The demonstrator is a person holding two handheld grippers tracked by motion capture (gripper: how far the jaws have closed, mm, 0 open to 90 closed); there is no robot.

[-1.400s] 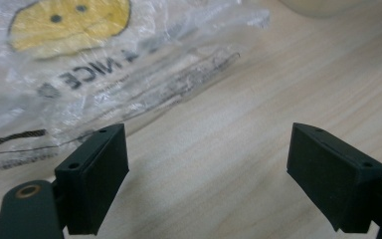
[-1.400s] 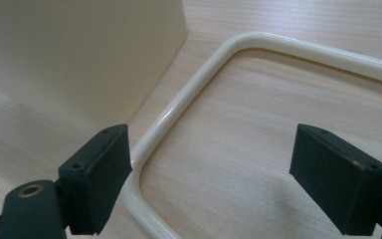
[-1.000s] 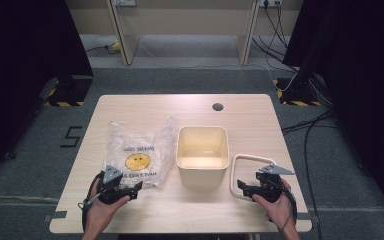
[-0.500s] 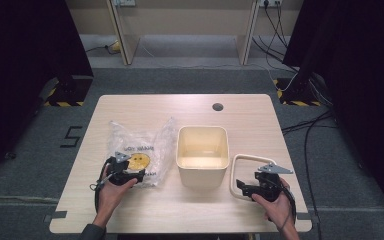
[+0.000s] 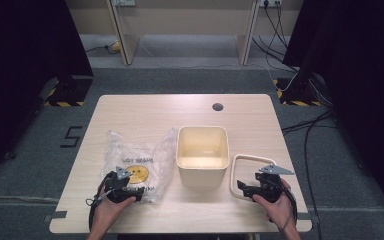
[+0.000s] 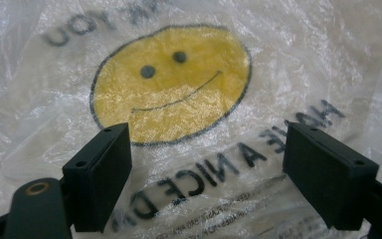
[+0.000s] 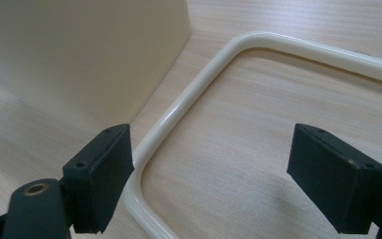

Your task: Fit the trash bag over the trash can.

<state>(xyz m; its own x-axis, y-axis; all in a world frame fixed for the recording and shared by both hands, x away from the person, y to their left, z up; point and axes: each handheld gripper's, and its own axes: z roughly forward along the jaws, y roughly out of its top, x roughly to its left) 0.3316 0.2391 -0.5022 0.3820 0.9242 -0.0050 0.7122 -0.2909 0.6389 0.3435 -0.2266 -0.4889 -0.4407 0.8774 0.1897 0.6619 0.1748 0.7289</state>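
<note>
Room: grey floor, dark curtains at both sides, cables trailing at the right. Your wooden surface [image 5: 130, 107] carries four items, largest first.

Plastic bag [image 5: 139, 162]: clear and crumpled with a yellow smiley print, lying flat on the left half, long axis running away from you.

Cream bin [image 5: 203, 154]: square, open-topped, at centre, apparently empty.

Cream frame [image 5: 250, 159]: a rounded rim lying flat just right of the bin, near your right hand.

Cable port [image 5: 218, 106]: a small dark disc near the far edge.

Left tongs [image 5: 121, 187]: released, jaws spread wide, poised at the bag's near edge with the smiley straight ahead between them; your left hand is the nearer one for a pinch.

Right tongs [image 5: 245, 187]: released, jaws straddling the frame's near corner.
</note>
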